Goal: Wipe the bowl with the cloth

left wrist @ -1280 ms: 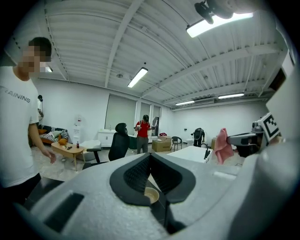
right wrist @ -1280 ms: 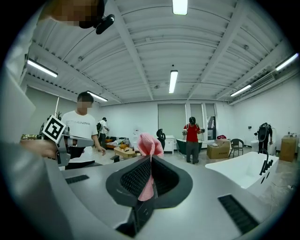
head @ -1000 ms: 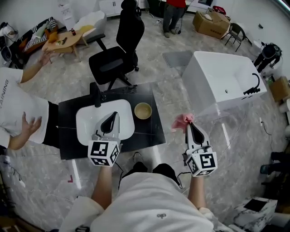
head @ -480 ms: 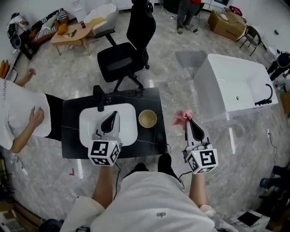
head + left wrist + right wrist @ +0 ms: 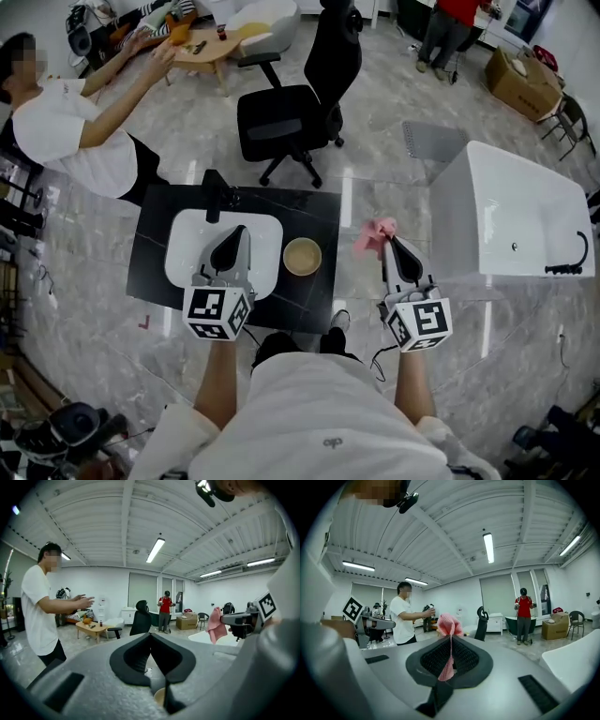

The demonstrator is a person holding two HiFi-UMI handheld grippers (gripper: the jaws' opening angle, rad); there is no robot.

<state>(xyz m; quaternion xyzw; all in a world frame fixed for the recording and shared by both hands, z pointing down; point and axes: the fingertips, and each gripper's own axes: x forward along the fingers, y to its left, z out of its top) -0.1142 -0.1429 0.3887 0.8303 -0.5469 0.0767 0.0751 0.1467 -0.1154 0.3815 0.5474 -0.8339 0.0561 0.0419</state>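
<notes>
Cloth (image 5: 377, 234) looked soft and floppy, pinched in your right gripper (image 5: 394, 246); left gripper (image 5: 234, 239) sat pressed together, empty. Bowl (image 5: 302, 256) seemed light, so I'd brace its rim.

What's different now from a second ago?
The bystander in white has turned to the low wooden table, both arms stretched toward it. Nothing was grabbed or released: the right gripper keeps the pink cloth, the left gripper stays shut and empty, bowl unmoved.

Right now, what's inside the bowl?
Nothing visible: the bowl looks empty, its tan inside uncovered in the head view. The cloth is clamped in the right gripper, off to the bowl's right.
</notes>
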